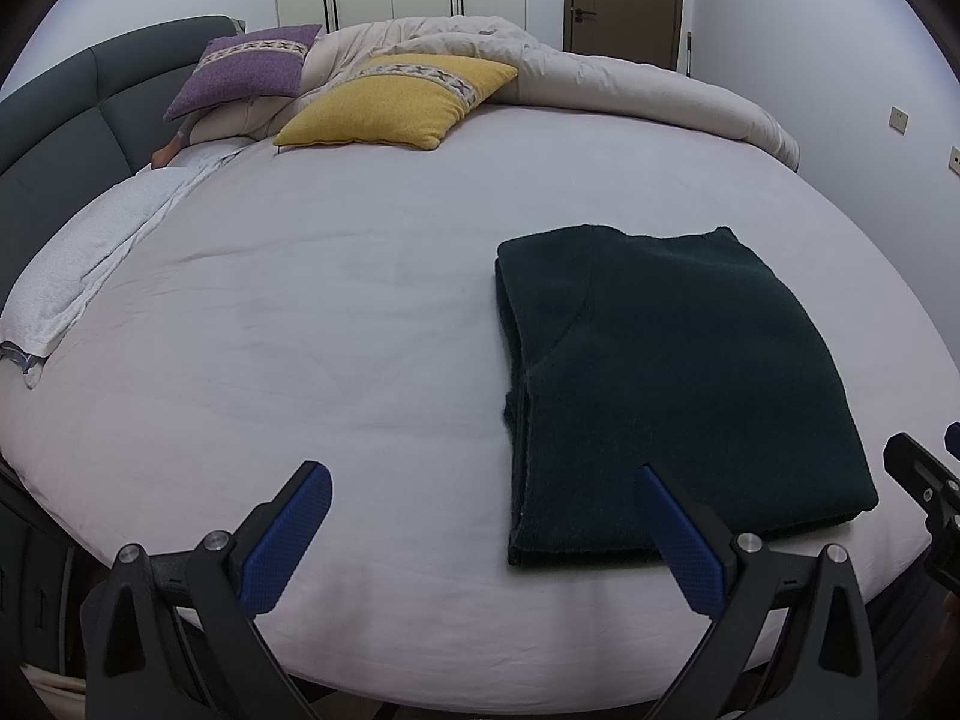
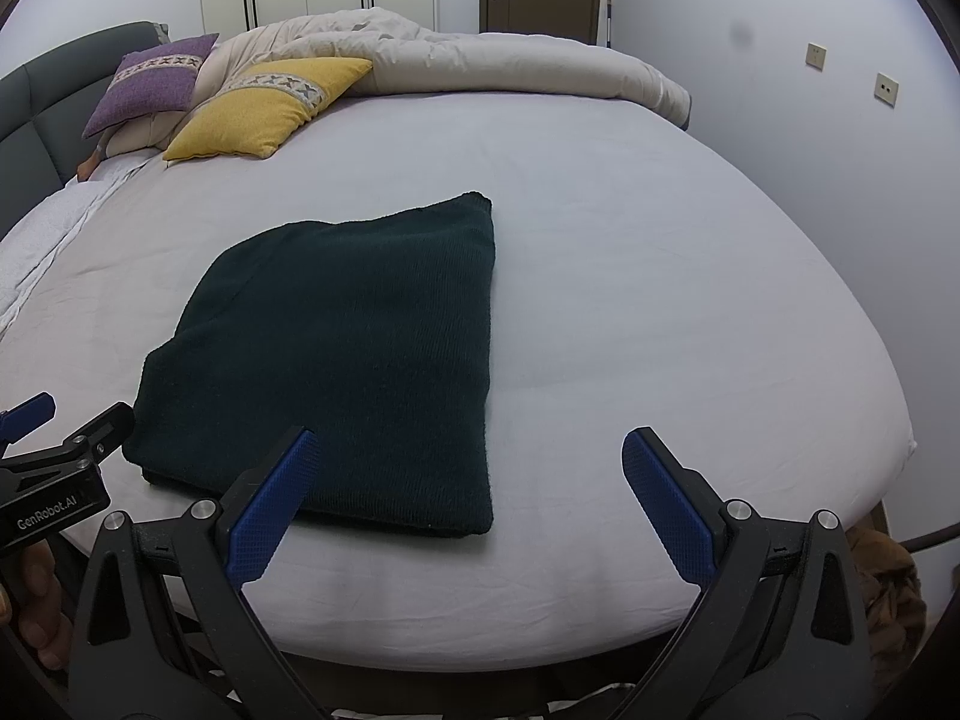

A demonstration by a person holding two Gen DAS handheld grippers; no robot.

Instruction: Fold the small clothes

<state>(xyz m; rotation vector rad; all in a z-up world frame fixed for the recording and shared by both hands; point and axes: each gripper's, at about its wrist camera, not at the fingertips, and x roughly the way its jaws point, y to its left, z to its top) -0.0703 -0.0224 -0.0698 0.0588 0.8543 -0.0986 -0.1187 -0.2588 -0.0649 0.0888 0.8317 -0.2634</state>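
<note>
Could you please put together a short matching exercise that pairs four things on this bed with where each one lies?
Things:
1. dark green sweater
2. yellow cushion
3. purple cushion
4. beige duvet

Places:
A. bunched along the far side of the bed
B. closest to the grey headboard, propped on a pillow
C. folded flat near the front edge, just ahead of both grippers
D. between the purple cushion and the open sheet, leaning on the duvet

Pairs: 1-C, 2-D, 3-B, 4-A
</note>
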